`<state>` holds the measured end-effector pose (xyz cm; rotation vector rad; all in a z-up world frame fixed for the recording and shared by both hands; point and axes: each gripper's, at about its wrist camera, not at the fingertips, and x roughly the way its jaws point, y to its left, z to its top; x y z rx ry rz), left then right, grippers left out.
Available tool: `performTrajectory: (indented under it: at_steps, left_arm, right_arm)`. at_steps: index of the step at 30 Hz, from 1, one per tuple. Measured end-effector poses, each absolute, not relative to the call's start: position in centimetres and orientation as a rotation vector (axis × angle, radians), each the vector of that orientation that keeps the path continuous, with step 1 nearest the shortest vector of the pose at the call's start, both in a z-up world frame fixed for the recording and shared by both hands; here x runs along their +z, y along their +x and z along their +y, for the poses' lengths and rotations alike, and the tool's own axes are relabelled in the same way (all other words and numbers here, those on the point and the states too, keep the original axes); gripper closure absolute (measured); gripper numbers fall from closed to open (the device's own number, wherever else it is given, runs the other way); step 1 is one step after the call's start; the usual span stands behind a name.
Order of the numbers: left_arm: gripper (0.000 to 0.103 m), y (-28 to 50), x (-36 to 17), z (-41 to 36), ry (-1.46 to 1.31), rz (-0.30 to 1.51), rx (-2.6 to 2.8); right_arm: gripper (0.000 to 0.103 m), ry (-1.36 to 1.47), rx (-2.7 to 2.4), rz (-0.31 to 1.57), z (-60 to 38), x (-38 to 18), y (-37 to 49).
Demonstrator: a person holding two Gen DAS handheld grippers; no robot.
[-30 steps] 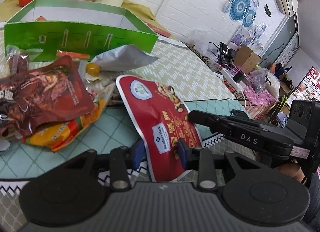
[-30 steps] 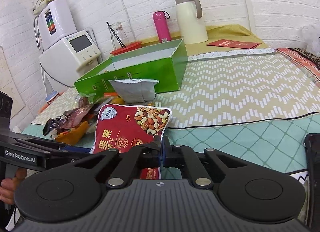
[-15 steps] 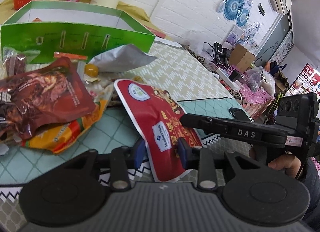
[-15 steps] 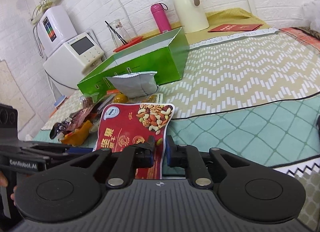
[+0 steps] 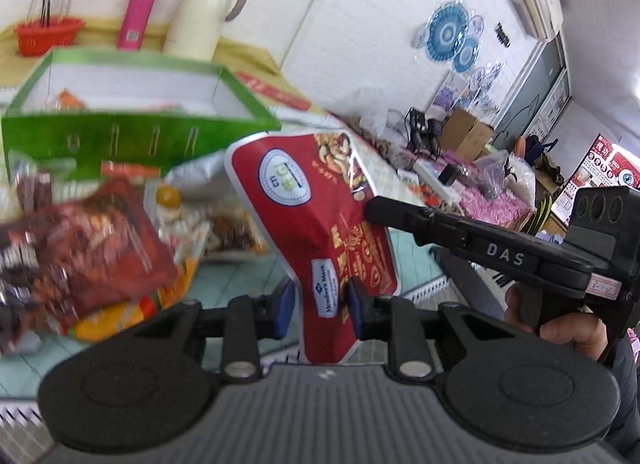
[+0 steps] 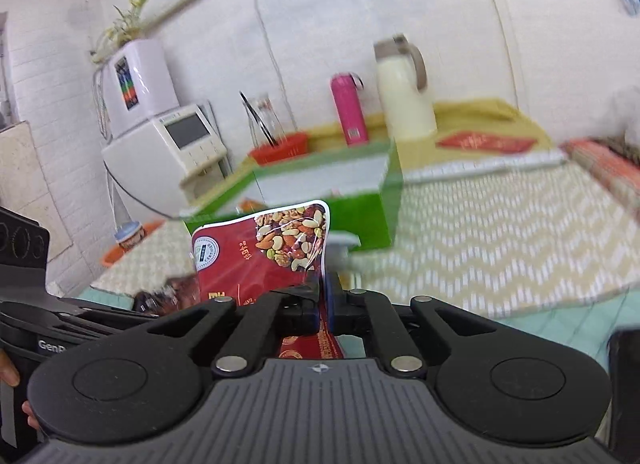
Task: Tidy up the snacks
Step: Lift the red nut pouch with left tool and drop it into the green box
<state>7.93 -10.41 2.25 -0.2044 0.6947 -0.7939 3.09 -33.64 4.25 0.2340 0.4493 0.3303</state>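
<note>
The snack pile left of the nut bag is smeared by motion blur, its labels unreadable. The bag's lower end is hidden behind each gripper's body. The green box beyond it is blurred.

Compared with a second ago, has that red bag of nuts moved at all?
Yes. The red nut bag has come up off the table: its top edge now overlaps the green box, where earlier it lay flat well below it.
</note>
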Motion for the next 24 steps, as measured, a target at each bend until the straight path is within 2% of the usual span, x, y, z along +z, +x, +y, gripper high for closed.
performTrajectory:
  at_steps: [12,24]
  left_arm:
    - [0.080,16.3,8.8,-10.0,-0.185,0.564,-0.728]
    - [0.080,27.4,5.5,-11.0,-0.255,0.742,-0.667]
  right_arm:
    - [0.095,0.150,0.324,0.345,-31.6,10.4,12.8]
    - [0.094,0.198,0.251,0.466,-32.2,6.4,22.5]
